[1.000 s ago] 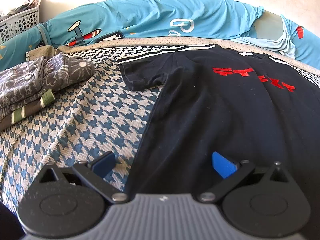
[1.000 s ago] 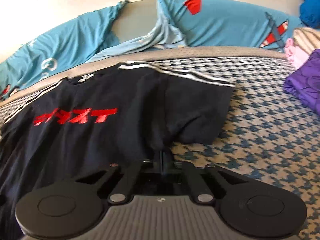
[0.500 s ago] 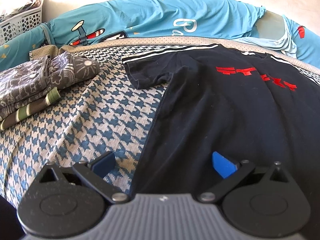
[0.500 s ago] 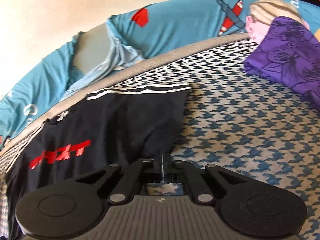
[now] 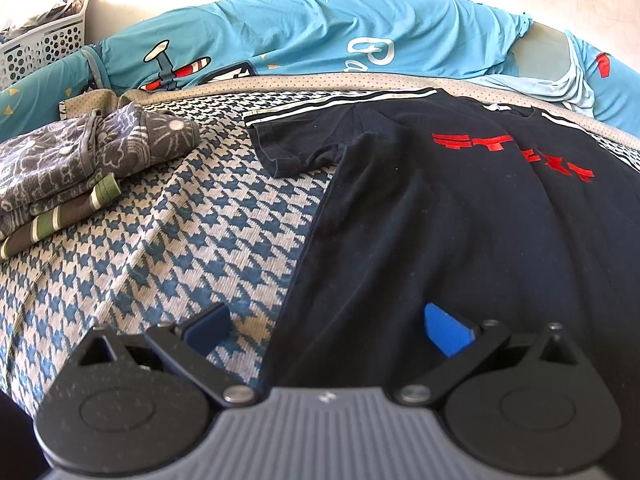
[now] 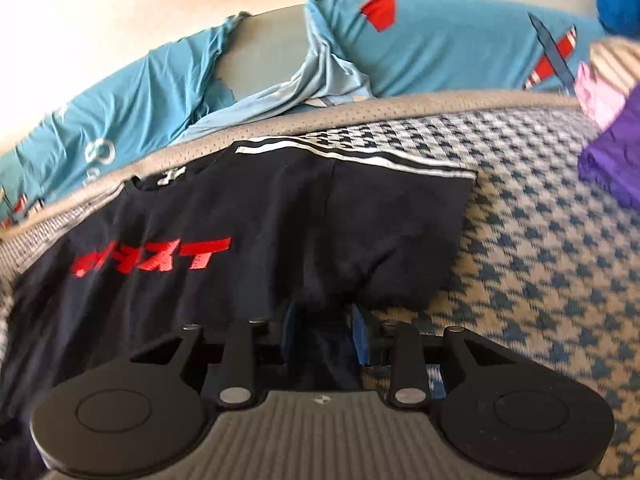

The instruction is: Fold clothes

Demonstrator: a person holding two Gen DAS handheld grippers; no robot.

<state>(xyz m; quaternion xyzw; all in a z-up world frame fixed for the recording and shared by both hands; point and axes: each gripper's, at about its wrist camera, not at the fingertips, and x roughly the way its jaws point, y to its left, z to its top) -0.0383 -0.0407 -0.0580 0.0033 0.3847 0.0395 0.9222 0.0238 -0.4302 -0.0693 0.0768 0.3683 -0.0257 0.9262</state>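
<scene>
A black T-shirt (image 5: 460,240) with red lettering and white shoulder stripes lies spread face up on the houndstooth bedspread (image 5: 180,240). My left gripper (image 5: 326,326) stands open over the shirt's left side edge near the hem, its blue pads wide apart and pressing nothing. In the right wrist view my right gripper (image 6: 323,330) is at the T-shirt (image 6: 240,220) just below the right sleeve (image 6: 400,220). Its jaws are opening, and a fold of black cloth sits loosely between the blue pads.
A pile of folded grey patterned and striped clothes (image 5: 80,160) lies at the left. A purple garment (image 6: 612,160) lies at the right on the bedspread (image 6: 540,260). Blue cartoon-print bedding (image 5: 320,32) runs along the back, with a white laundry basket (image 5: 36,48) at far left.
The right gripper's jaws were shut on the black cloth and have now parted. Its view swung right toward the purple garment, then back over the sleeve. The left gripper has stayed put.
</scene>
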